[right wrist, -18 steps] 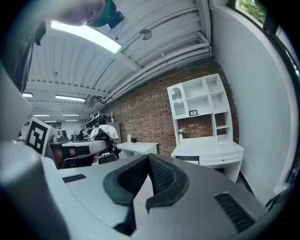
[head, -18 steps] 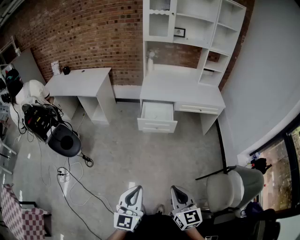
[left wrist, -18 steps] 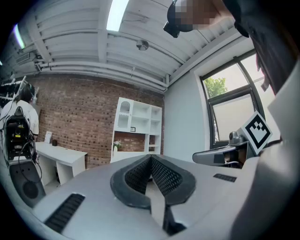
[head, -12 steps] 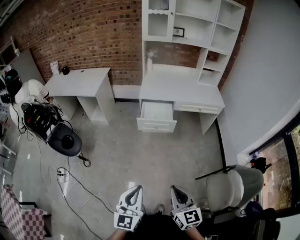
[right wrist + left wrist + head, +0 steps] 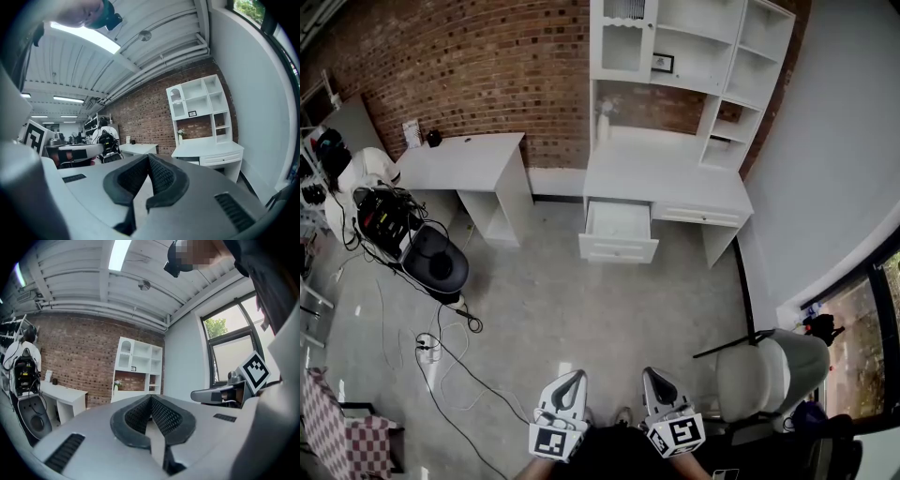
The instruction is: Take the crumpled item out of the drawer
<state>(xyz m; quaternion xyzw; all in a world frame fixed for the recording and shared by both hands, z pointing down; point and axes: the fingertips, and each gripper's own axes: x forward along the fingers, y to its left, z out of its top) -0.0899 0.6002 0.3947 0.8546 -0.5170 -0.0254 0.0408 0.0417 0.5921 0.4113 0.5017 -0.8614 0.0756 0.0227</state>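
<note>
A white desk with a shelf unit (image 5: 670,178) stands against the brick wall, far ahead of me. Its left drawer (image 5: 619,232) is pulled out; its inside looks pale and I cannot make out a crumpled item in it from here. Both grippers are held close to my body at the bottom of the head view, far from the desk. My left gripper (image 5: 570,382) (image 5: 150,401) is shut with nothing between its pads. My right gripper (image 5: 654,379) (image 5: 146,159) is shut and empty too.
A second white desk (image 5: 469,164) stands left of the shelf unit. A black stool (image 5: 436,267) and tangled cables with a power strip (image 5: 427,352) lie on the floor at the left. A grey chair (image 5: 769,375) sits at the right. A window wall runs along the right edge.
The view has shifted slightly; the desk and drawer sit a little more to the right and the stool has slid rightward in frame. The grippers have kept their place.
</note>
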